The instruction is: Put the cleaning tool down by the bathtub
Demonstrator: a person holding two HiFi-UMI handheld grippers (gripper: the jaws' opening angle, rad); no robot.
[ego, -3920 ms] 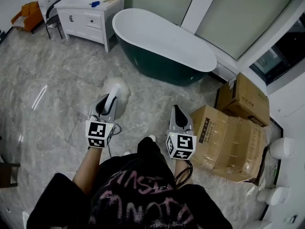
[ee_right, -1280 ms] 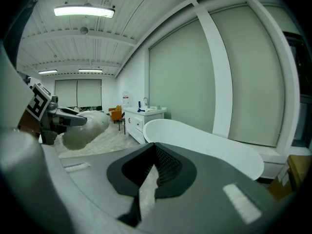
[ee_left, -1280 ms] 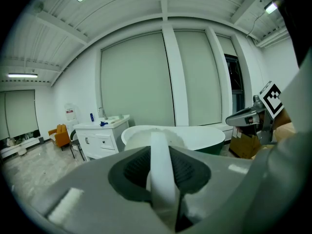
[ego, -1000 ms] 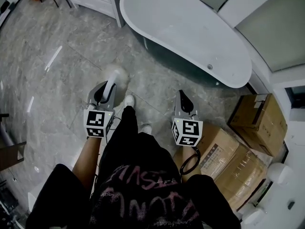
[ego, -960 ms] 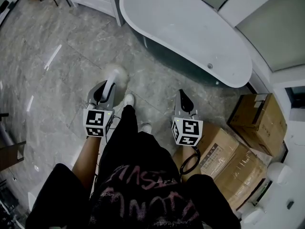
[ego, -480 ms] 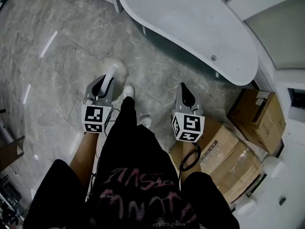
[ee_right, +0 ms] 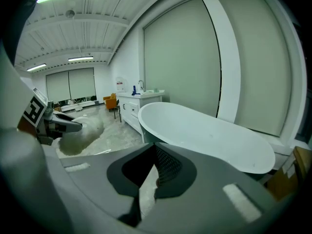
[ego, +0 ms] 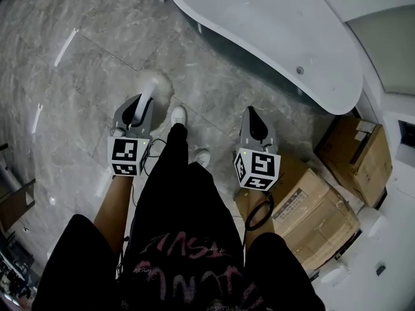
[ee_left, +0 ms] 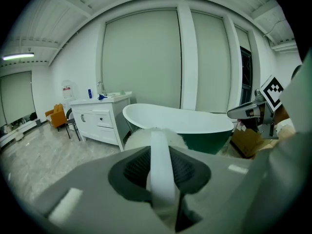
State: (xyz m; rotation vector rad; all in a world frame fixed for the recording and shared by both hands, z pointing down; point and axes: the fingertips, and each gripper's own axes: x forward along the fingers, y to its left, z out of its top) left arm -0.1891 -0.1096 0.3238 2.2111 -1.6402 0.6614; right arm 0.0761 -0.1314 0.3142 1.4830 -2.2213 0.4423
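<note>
The cleaning tool (ego: 148, 92) has a white handle and a fluffy white head that hangs over the marble floor. My left gripper (ego: 138, 106) is shut on its handle, a short way left of the bathtub (ego: 272, 31), which is white inside and dark green outside. In the left gripper view the handle (ee_left: 161, 172) runs up between the jaws, and the fluffy head (ee_left: 139, 139) hides part of the bathtub (ee_left: 195, 126). My right gripper (ego: 251, 113) is shut with nothing in it, level with the left one. From the right gripper view the bathtub (ee_right: 209, 135) lies just ahead.
Cardboard boxes (ego: 311, 206) are stacked at my right, with one more (ego: 360, 154) behind them. A white vanity cabinet (ee_left: 100, 116) stands left of the tub. My shoes (ego: 177, 115) are on the floor between the grippers. A black cable (ego: 259, 216) hangs below the right gripper.
The person has stepped nearer to the bathtub, so the tub now fills the top of the head view. Both grippers keep the same pose, and the left still holds the tool.
</note>
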